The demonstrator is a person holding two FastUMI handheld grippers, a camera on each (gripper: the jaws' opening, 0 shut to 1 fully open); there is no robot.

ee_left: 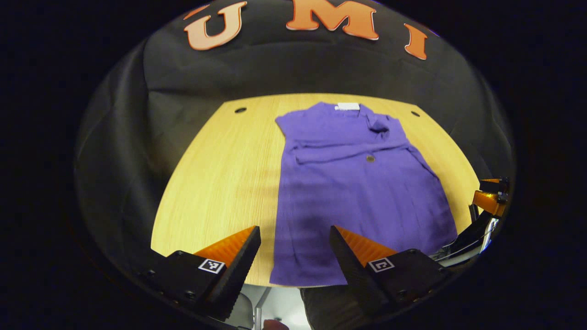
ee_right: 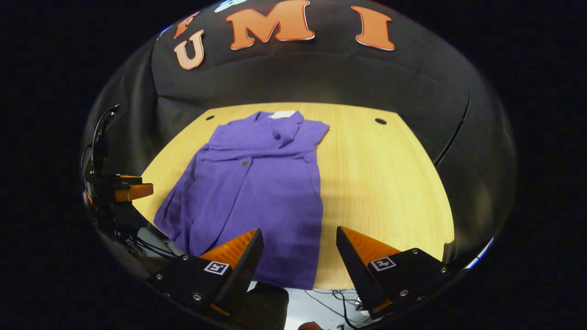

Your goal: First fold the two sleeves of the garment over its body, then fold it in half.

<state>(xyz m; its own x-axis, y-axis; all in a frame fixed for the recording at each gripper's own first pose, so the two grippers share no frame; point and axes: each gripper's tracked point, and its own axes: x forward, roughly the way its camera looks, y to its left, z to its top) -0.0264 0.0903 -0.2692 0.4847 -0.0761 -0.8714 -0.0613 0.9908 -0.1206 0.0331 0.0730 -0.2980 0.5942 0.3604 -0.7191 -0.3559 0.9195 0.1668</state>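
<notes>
Left gripper [ee_left: 295,238] fingers apart (empty), purple garment [ee_left: 357,192], table [ee_left: 220,183]

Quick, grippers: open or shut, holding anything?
Left gripper: open, empty, above the shirt's near hem.
Right gripper: open, empty, above the shirt's near hem.

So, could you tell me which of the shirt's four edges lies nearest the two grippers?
The hem of the purple shirt: it lies along the table's near edge, just ahead of both open grippers. The collar edge, with its white tag, lies farthest off.
</notes>
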